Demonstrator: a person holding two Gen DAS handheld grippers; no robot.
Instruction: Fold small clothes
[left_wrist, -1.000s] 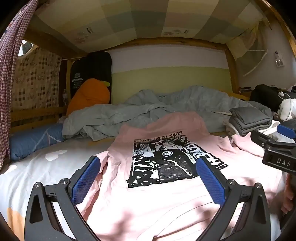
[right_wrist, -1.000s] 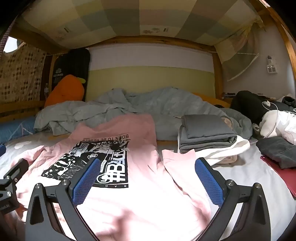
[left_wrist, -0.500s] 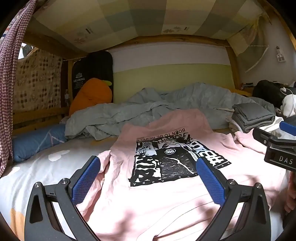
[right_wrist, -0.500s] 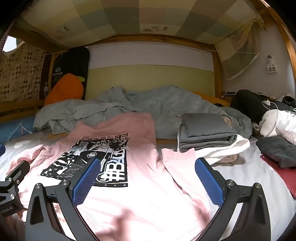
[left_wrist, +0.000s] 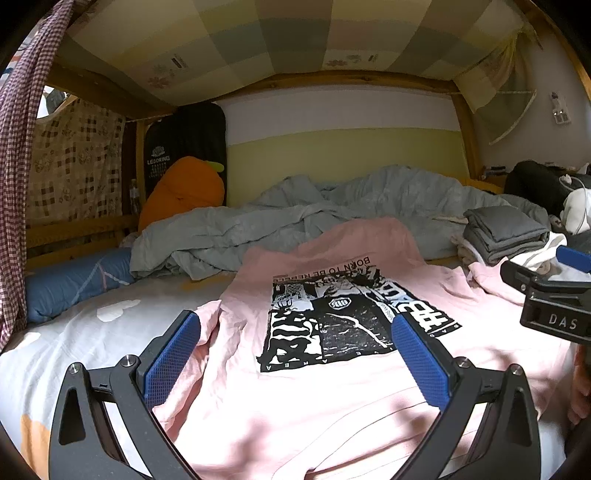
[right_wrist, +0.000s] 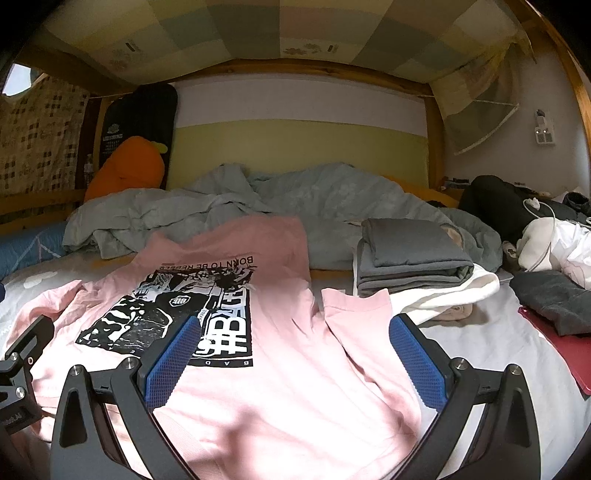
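Both tools, left tool (left_wrist: 295, 354) and right tool (right_wrist: 291, 354), are hovering wide open and empty; the pink shirt (left_wrist: 332, 387) is risking to bunch if only one layer is being pinched.

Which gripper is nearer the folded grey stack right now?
Right. The right gripper hovers over the pink T-shirt beside the folded grey stack, which lies just ahead to its right. The left gripper is farther left, across the shirt.

Pink T-shirt (left_wrist: 332, 398), black print: "BORN TO BE REBELS" and "BAD", both reading upside down. Right gripper (left_wrist: 554, 306), body label: "DAS". Black board (left_wrist: 184, 140) behind orange plush: "LEADKING", partly blurred.
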